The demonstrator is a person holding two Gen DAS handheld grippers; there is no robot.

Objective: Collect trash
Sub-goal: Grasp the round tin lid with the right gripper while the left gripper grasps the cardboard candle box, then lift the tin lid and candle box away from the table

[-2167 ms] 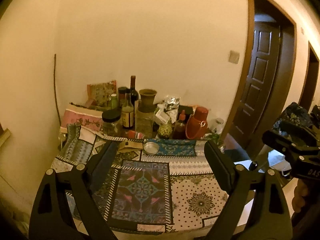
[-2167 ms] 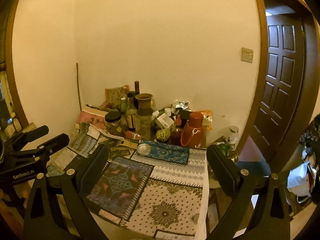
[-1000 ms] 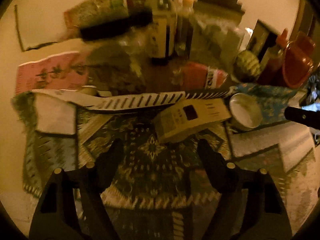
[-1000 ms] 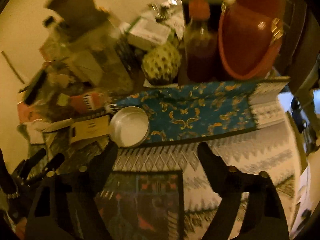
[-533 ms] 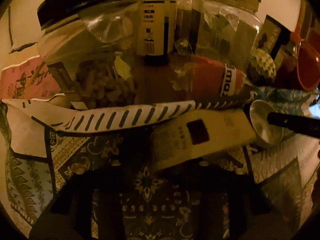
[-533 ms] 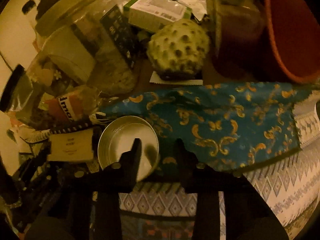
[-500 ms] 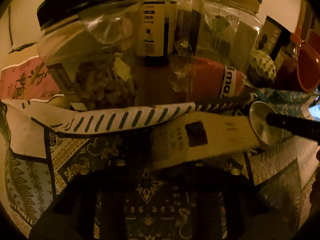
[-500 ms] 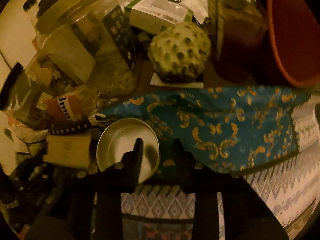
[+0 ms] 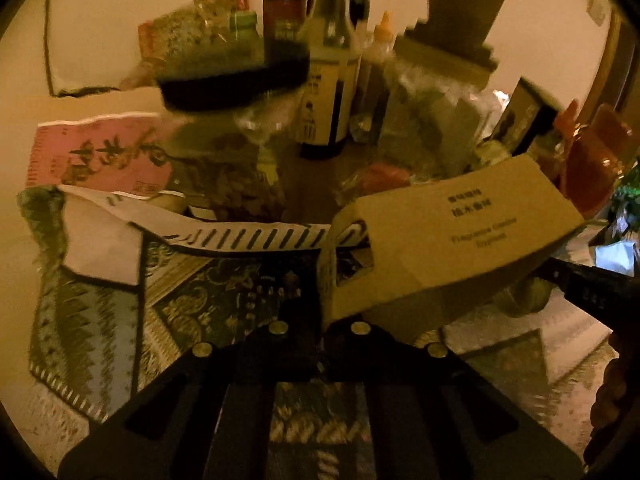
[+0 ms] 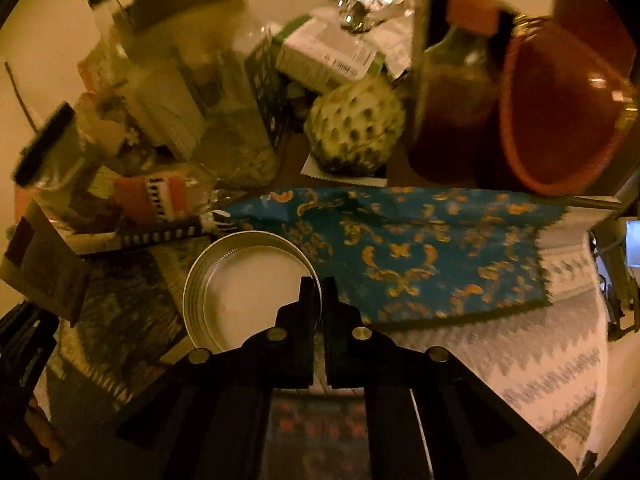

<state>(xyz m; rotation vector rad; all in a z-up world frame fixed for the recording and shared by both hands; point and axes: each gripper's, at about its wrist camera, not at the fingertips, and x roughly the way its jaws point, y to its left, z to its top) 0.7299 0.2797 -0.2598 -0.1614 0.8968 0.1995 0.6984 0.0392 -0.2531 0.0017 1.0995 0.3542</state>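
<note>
Left tongs (image 9: 320, 320) pinch a cardboard box (image 9: 452, 240); right tongs (image 10: 318, 300) seemingly clamp a tin lid's (image 10: 248, 280) rim.

Left gripper (image 9: 320, 312): jaws clamped on an edge of the cardboard box (image 9: 448, 240), lifted and tilted | Right gripper (image 10: 318, 296): jaws pinched on the rim of the metal lid (image 10: 248, 284).

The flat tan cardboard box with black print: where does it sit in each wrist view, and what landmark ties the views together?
Left wrist: the flat tan cardboard box fills the centre right, raised and clamped by the left hand-held gripper.
Right wrist: its end shows at the far left edge.
Shared landmark: the black-and-white striped cloth border beside it.
</note>
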